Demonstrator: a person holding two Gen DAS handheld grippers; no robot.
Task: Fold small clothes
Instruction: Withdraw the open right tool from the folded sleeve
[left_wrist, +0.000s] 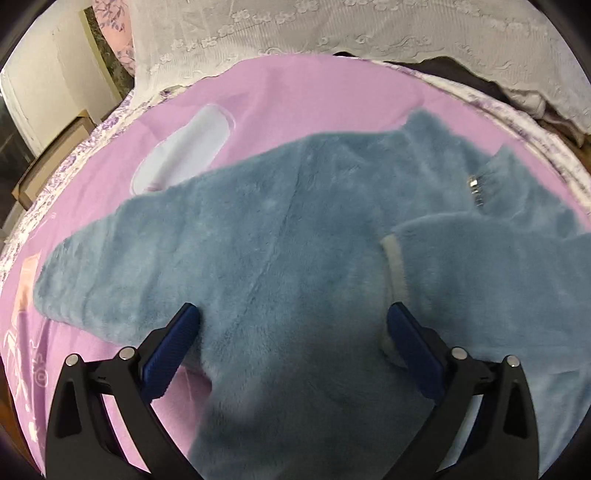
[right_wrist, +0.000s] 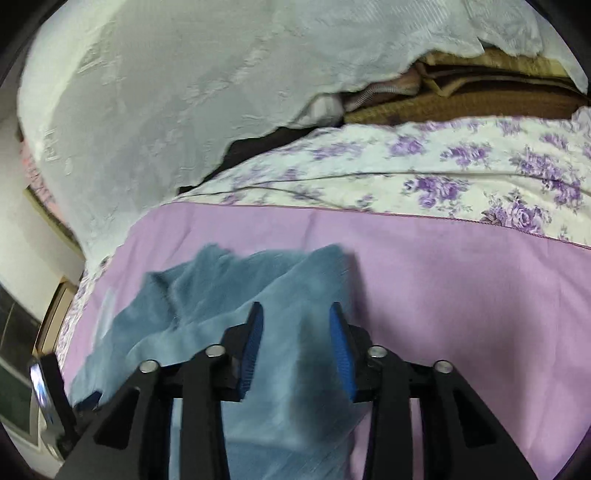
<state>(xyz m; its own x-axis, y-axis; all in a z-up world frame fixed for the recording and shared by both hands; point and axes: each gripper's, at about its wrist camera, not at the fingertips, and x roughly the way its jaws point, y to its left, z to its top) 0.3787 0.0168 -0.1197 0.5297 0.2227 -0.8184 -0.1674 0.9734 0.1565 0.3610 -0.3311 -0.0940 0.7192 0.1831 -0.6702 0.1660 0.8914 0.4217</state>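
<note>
Blue fleece fills the near part of the left wrist view: the garment (left_wrist: 280, 236) lies on the pink sheet (left_wrist: 280, 92) of the bed, back up. Its left sleeve (left_wrist: 92, 273) is spread out flat; the right sleeve (left_wrist: 480, 266), with a white cuff (left_wrist: 395, 266), looks already turned in over the body. The left hand-held gripper (left_wrist: 293, 317) hovers wide, holding nothing.

From the right wrist view, the right hand-held gripper (right_wrist: 295, 314) is partly parted with fleece (right_wrist: 229, 295) between its pads (right_wrist: 255, 332); whether it pinches the cloth I cannot tell. By my judgement folding has only begun: the left sleeve and the body folds remain.
</note>
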